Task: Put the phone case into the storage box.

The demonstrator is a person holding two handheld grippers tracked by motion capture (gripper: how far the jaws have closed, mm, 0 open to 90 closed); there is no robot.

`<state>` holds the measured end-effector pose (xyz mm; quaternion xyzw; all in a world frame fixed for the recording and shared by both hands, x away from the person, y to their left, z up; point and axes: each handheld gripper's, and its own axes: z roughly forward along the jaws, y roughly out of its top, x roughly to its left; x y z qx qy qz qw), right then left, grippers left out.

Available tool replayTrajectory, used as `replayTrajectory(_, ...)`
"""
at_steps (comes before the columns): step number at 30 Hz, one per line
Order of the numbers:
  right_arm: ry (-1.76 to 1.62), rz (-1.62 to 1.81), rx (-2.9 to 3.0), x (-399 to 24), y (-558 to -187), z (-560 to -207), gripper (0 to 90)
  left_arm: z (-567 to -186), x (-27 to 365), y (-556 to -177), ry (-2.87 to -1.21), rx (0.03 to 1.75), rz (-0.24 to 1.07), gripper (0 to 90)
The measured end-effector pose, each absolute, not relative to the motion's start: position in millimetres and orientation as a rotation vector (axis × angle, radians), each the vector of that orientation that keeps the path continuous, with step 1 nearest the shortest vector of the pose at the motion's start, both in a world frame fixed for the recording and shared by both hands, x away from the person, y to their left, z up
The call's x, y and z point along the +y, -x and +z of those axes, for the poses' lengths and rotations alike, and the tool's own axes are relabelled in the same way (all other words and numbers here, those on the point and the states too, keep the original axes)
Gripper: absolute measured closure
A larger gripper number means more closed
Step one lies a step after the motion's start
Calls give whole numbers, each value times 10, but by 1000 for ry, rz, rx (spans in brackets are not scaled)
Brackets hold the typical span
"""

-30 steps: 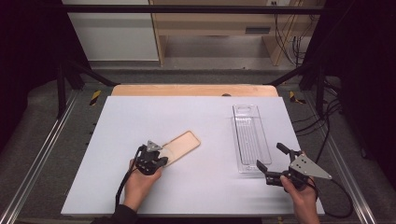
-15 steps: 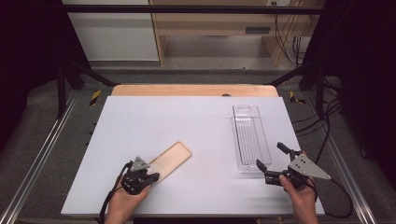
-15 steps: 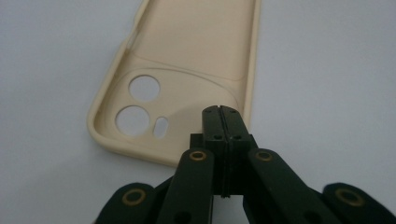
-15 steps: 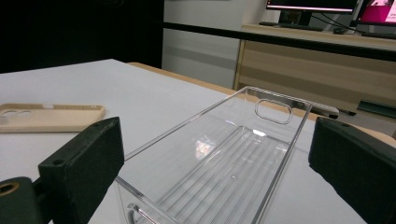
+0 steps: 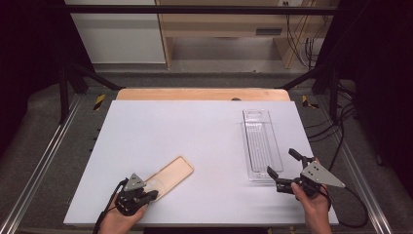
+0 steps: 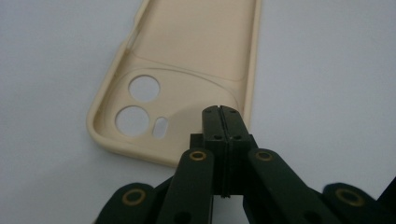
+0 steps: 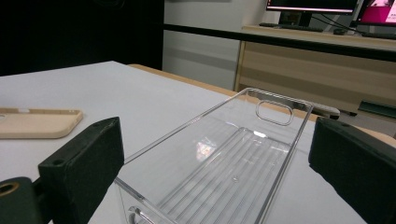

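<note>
A beige phone case [image 5: 171,174] lies hollow side up on the white table [image 5: 195,131], near the front left. My left gripper [image 5: 154,194] is shut, with nothing between its jaws. In the left gripper view its tips [image 6: 223,113] sit over the camera-hole end of the phone case [image 6: 196,51], just inside the rim. A clear plastic tray [image 5: 256,114] lies lengthwise at the right. My right gripper [image 5: 281,162] is open at the tray's near end. In the right gripper view the wide-apart fingers [image 7: 86,161] flank the tray [image 7: 289,98], and the phone case [image 7: 37,122] lies at the far left.
A wooden board [image 5: 199,94] edges the table's far side. Metal frame rails [image 5: 46,156] run along both sides. Cables [image 5: 336,131] hang at the right, and a cable trails from each gripper.
My left gripper has moved toward the near left corner, and the phone case has slid along with it. The right gripper and the tray have stayed put.
</note>
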<state>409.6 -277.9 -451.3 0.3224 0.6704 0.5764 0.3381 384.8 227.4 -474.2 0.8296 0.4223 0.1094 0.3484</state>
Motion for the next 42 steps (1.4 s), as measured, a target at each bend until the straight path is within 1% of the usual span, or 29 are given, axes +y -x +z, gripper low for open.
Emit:
replayTrajectory(2, -844, 1497, 1752, -2781, -4098, -4516, 38, -4739, 2257, -3845, -2161, 1085, 300, 900)
replayTrajectory(14, -848, 1502, 1749, -2780, -4095, -4523, 38, -4739, 2278, -3855, -2137, 1090, 296, 900)
replayTrajectory(17, -855, 1507, 1740, -2793, -4090, -4517, 38, -4720, 2289, -3853, -2109, 1077, 293, 900)
replayTrajectory(24, -851, 1502, 1744, -2775, -4099, -4514, 37, -4679, 2348, -3840, -2040, 1063, 352, 900)
replayTrajectory(26, -854, 1505, 1744, -2771, -4100, -4510, 37, -4645, 2383, -3826, -1998, 1028, 418, 900)
replayTrajectory(34, -860, 1498, 1747, -2769, -4103, -4514, 36, -4598, 2462, -3817, -1924, 1015, 492, 885)
replayTrajectory(37, -854, 1500, 1744, -2773, -4094, -4511, 35, -4581, 2471, -3820, -1899, 1015, 523, 849)
replayTrajectory(42, -859, 1502, 1740, -2789, -4093, -4514, 35, -4569, 2458, -3824, -1867, 1007, 579, 698)
